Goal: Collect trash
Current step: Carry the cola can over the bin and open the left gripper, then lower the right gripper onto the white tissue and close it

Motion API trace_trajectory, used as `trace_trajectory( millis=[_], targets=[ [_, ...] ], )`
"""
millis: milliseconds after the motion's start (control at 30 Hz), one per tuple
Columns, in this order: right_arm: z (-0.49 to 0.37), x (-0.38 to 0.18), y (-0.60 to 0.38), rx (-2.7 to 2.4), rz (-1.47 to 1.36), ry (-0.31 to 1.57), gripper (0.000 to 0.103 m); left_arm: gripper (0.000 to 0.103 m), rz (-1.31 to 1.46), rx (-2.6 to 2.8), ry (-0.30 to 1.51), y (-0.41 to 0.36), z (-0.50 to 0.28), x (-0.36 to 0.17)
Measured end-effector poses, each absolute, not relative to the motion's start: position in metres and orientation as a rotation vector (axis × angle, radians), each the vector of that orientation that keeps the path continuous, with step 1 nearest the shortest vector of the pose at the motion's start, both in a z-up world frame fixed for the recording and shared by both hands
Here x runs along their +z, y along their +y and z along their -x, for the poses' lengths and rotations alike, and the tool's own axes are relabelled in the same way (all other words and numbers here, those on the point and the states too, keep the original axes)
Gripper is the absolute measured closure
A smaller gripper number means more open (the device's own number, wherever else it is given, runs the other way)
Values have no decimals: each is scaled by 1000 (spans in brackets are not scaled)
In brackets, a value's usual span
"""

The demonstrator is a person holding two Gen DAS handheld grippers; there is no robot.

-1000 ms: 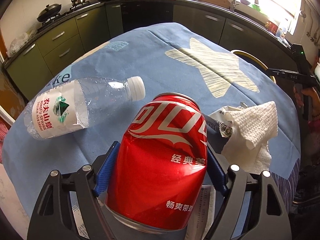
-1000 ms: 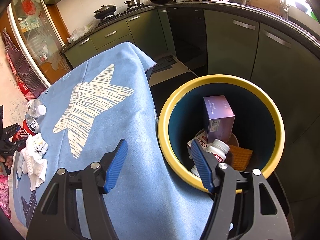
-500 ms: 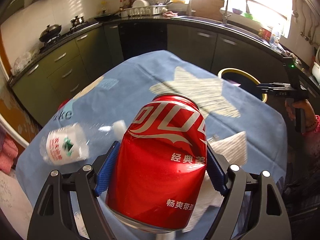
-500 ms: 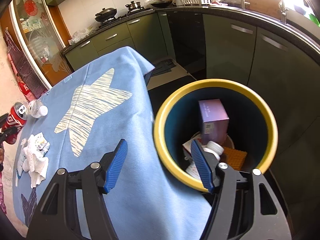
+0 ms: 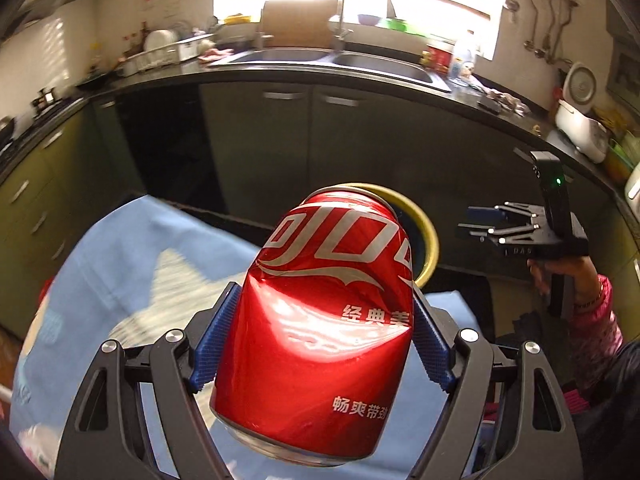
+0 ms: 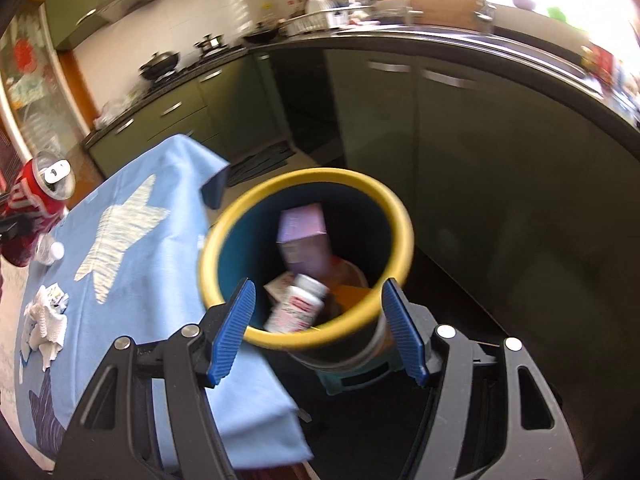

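1. Hidden or unclear: in the left wrist view the red can (image 5: pixel 324 320) blocks most of the yellow-rimmed bin (image 5: pixel 428 240), of which only an arc of rim shows. The tablecloth (image 5: pixel 120 264) is motion-blurred, and the items at its lower left edge cannot be identified.
2. In the right wrist view the bin (image 6: pixel 400 216) contents are smeared: a lilac box (image 6: pixel 304 236) and a white bottle (image 6: pixel 296 304) are recognisable; the orange piece beside them is possibly a sponge.
3. The left gripper (image 5: pixel 320 336) is clamped on the can, its blue ribbed pads pressing both sides at mid-body.
4. The can's long axis runs away from the camera, top end tilted up and towards the bin, base nearest the lens. It is held in the air above the table's far end.
5. The can is thin metal, glossy red with white lettering, its wall creased and dented at the grip line.
6. The right gripper (image 6: pixel 316 332) stands apart with nothing between its fingers, above the bin's near rim.
7. A clear plastic bottle (image 6: pixel 50 250) and a crumpled white tissue (image 6: pixel 46 320) lie on the blue star-patterned cloth.
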State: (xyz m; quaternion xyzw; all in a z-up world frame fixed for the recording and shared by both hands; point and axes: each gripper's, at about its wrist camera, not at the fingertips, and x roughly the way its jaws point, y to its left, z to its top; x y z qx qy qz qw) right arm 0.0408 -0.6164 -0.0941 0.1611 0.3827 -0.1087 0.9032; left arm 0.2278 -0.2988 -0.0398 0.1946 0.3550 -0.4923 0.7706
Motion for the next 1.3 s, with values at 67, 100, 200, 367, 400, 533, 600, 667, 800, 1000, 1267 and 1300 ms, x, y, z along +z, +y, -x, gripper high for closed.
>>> trace_trajectory(
  millis=[67,100,200,367,400,533,600,667,800,1000,1267,1300],
  targets=[
    [-30,-97,-629,-250,-362,784,40,24,-434,-1093,787,-336,-230,-47],
    [-24,-99,-635,-262,-377,781,40,24,-439,-1098,799,-356,-232,-53],
    [-15,-104,-647,-278,-409,776,40,24,-468,-1084,836,-405,-240,-75],
    [-13,-106,-652,-273,-427,771,38,21,-472,-1001,896,-450,-257,-102],
    [-13,-106,-652,-269,-428,769,38,17,-454,-983,897,-452,-261,-102],
    [-17,-108,-648,-253,-425,773,38,16,-363,-972,876,-436,-261,-84],
    [-20,-109,-644,-240,-424,779,38,13,-335,-962,844,-415,-258,-70],
    [-24,-110,-641,-230,-422,781,38,11,-294,-954,809,-385,-251,-55],
    [-32,-109,-632,-210,-412,786,38,10,-206,-895,760,-319,-244,-29],
    [-43,-101,-610,-176,-370,790,38,7,-48,-730,680,-193,-233,-16],
    [-83,-84,-566,-109,-261,806,38,5,23,-390,480,-40,-212,-20],
    [-90,-81,-557,-97,-244,805,38,5,22,-342,471,-25,-212,-23]
  ],
)
